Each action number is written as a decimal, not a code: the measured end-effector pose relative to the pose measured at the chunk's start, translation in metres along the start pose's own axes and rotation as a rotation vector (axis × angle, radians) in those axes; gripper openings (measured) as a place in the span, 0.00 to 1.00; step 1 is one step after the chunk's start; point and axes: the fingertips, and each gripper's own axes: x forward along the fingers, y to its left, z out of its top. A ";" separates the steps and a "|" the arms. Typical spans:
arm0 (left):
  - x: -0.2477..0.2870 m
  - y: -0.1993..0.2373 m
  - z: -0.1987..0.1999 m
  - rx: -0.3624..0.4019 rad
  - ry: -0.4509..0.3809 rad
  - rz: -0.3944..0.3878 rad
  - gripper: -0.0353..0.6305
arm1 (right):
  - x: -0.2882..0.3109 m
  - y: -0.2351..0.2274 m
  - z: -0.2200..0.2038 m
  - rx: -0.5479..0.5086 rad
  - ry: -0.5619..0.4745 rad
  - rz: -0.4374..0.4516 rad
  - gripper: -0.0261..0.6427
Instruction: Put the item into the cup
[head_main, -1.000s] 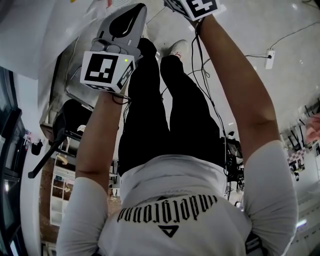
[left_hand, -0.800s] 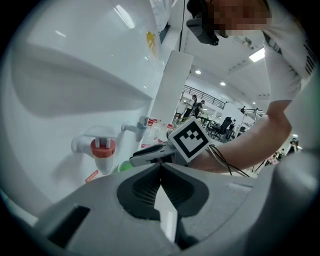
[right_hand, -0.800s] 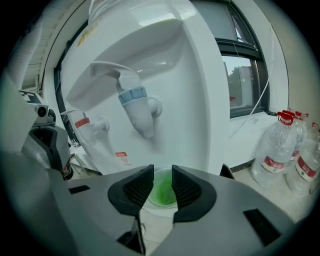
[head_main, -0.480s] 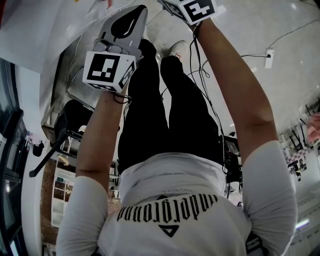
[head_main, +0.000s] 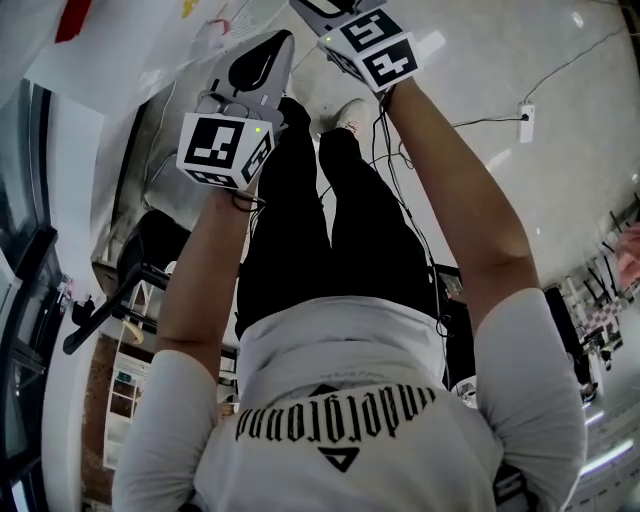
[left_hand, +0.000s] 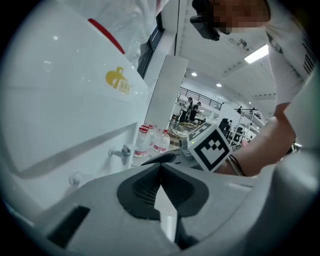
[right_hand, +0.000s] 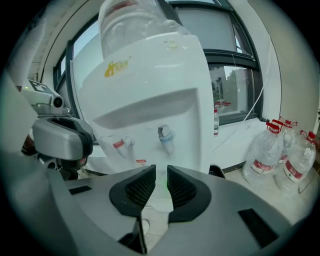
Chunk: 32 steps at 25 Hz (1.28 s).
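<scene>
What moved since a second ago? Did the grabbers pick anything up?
In the head view, the right gripper slid down and left, closer to the left gripper, so its marker cube now shows more fully. The left gripper barely shifted. Nothing was picked up: both grippers are empty now. The person still stands with both arms stretched toward the water dispenser.

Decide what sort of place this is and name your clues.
Probably the water corner of a large office or lab hall: a white water dispenser with two taps stands by a window, big refill bottles stand beside it, and ceiling strip lights run over a wide room beyond.
</scene>
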 end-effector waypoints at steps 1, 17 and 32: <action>-0.003 -0.002 0.006 0.003 -0.004 0.002 0.07 | -0.007 0.003 0.006 0.000 -0.006 -0.004 0.15; -0.065 -0.083 0.118 0.065 -0.064 -0.001 0.07 | -0.188 0.057 0.122 -0.027 -0.137 -0.064 0.07; -0.148 -0.174 0.219 0.143 -0.178 0.005 0.07 | -0.348 0.121 0.191 -0.121 -0.266 -0.103 0.06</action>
